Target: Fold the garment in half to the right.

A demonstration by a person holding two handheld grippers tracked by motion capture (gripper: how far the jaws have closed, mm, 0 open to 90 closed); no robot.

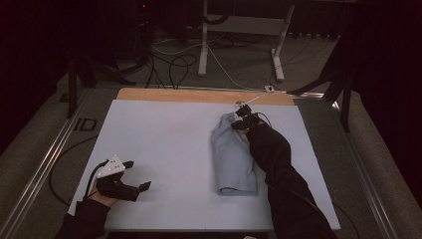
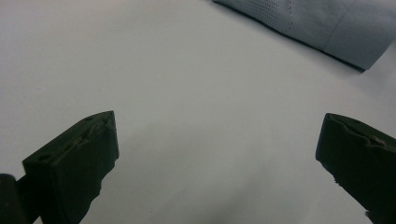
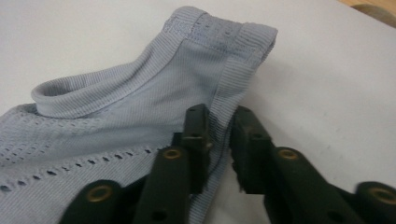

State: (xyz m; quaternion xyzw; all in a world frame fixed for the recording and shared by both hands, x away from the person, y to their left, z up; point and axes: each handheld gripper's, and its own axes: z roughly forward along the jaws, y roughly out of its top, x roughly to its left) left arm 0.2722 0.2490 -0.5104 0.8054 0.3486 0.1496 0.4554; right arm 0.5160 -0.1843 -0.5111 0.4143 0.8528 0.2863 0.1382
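Jaws of the right gripper (image 3: 219, 140) pinch the ribbed edge of the blue garment (image 1: 233, 155), folded at centre-right of the tabletop (image 1: 164, 144). That thin bite could slip when lifted. Near left, the left gripper (image 1: 135, 175) rests spread wide, empty.

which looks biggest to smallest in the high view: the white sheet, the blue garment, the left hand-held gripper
1. white sheet
2. blue garment
3. left hand-held gripper, though it sits nearer the camera, so its apparent size is inflated.
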